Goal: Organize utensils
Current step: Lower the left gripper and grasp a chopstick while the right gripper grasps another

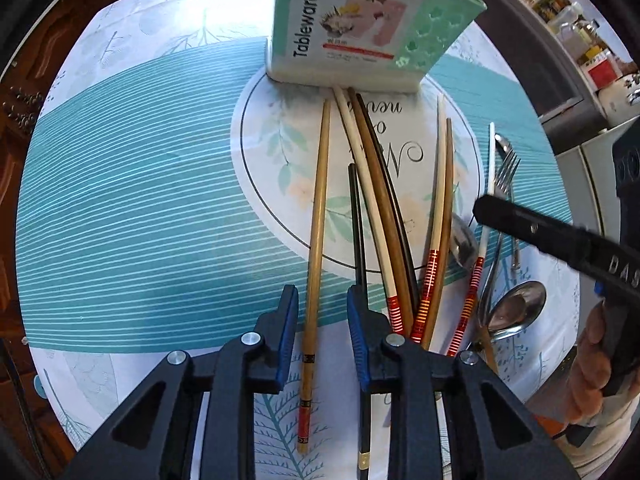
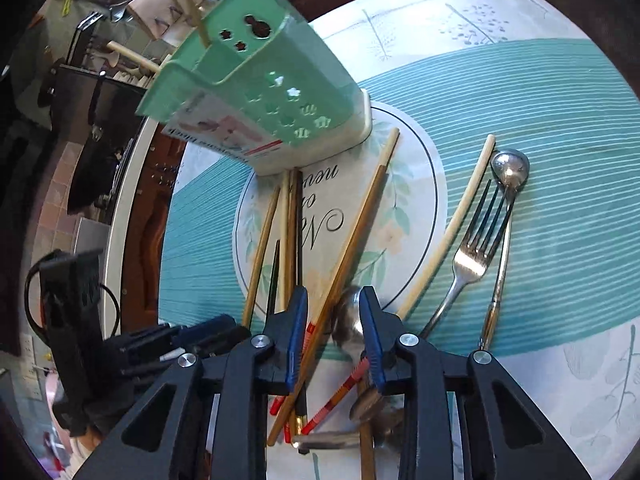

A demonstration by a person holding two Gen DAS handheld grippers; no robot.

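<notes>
- Your left claw [image 1: 322, 332] points steeply down at the counter [image 1: 132, 208], and a tan chopstick [image 1: 316, 248] lies between its blue pads. There is a visible gap on both sides, so it is part-open and not yet clenched on anything.
- That chopstick's long axis runs almost straight away from you, toward the green utensil holder [image 1: 360, 20], so the pads stand on either side of its width. A squeeze here should catch it without any turning.
- A black chopstick [image 1: 357, 224] passes just outside the right pad; mind it does not get drawn in.
- Your right claw [image 2: 333, 336] is also part-open, straddling a brown chopstick [image 2: 352, 240] and the bowl of a spoon [image 2: 346, 320]. I cannot tell whether either pad is touching them.
- The brown chopstick lies on a slant across that claw, so the right side looks the less clean grasp of the two.
- The remaining utensils lie loose on the counter: the fork [image 2: 468, 256] and a long-handled spoon [image 2: 506, 200] well to the right, and the holder stands beyond the pile.
</notes>
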